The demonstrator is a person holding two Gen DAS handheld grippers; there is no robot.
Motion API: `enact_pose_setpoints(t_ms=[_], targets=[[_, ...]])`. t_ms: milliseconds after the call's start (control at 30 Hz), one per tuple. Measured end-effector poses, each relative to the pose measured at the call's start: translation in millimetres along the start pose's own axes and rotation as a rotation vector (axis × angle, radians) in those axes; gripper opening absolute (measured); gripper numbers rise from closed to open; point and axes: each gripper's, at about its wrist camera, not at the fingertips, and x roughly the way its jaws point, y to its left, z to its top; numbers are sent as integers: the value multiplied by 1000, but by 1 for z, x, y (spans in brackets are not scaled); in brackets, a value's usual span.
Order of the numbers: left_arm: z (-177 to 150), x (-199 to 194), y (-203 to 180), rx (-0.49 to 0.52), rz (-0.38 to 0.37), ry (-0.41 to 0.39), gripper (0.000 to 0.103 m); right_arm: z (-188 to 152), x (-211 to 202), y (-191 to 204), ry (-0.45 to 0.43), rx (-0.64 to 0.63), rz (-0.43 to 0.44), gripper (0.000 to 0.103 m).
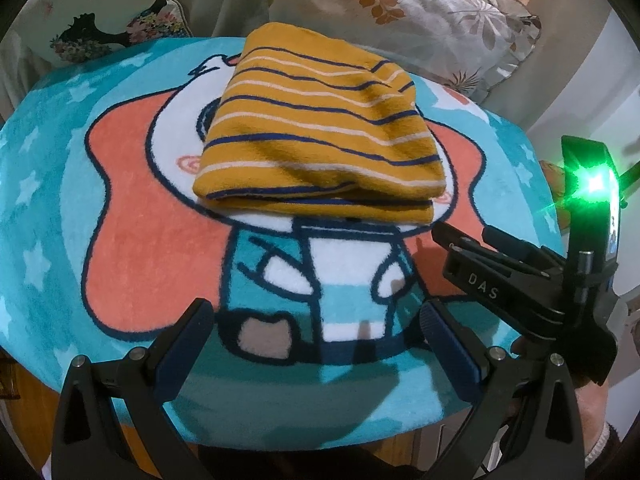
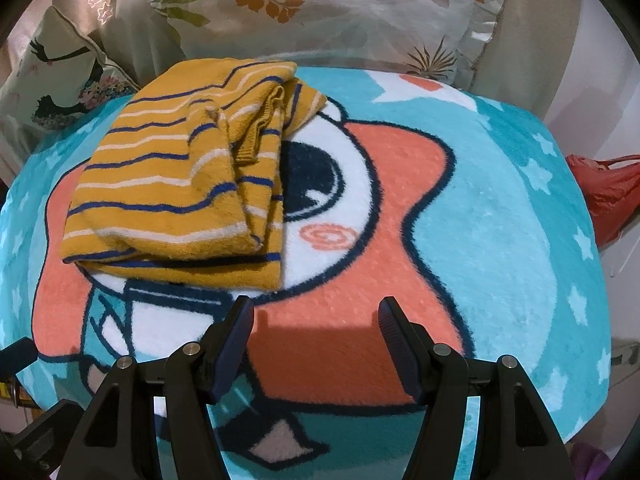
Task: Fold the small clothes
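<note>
A small mustard-yellow garment with navy and white stripes (image 1: 320,132) lies folded into a compact stack on a teal cartoon blanket (image 1: 52,216). It also shows in the right wrist view (image 2: 176,184), left of centre, with its layered edges facing right. My left gripper (image 1: 316,316) is open and empty, held back from the garment's near edge. My right gripper (image 2: 316,312) is open and empty, just in front of the garment's right corner. The right gripper also shows in the left wrist view (image 1: 472,240), with a green light on its body.
Patterned pillows (image 2: 320,12) lean behind the blanket. A red plastic bag (image 2: 604,196) hangs off the right edge. The teal blanket (image 2: 500,200) spreads wide to the right of the garment and drops off at the near edge.
</note>
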Motion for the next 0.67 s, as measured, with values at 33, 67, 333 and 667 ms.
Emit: enact_pose_setpoints(t_ms=[33,67,333,667], targets=[[1,0,0,1,5,0,103,1,-1,1,-4,-1,0,69],[2,0,0,2,8,0,103,2,-2,2,-8,-3,1,69],[5,-14,-3,16,56,-40,103,10,-15,4,-53,3,21,69],[-5,-34,-9,18,102,-94,103,4,-31,2,-82,-2,49,69]])
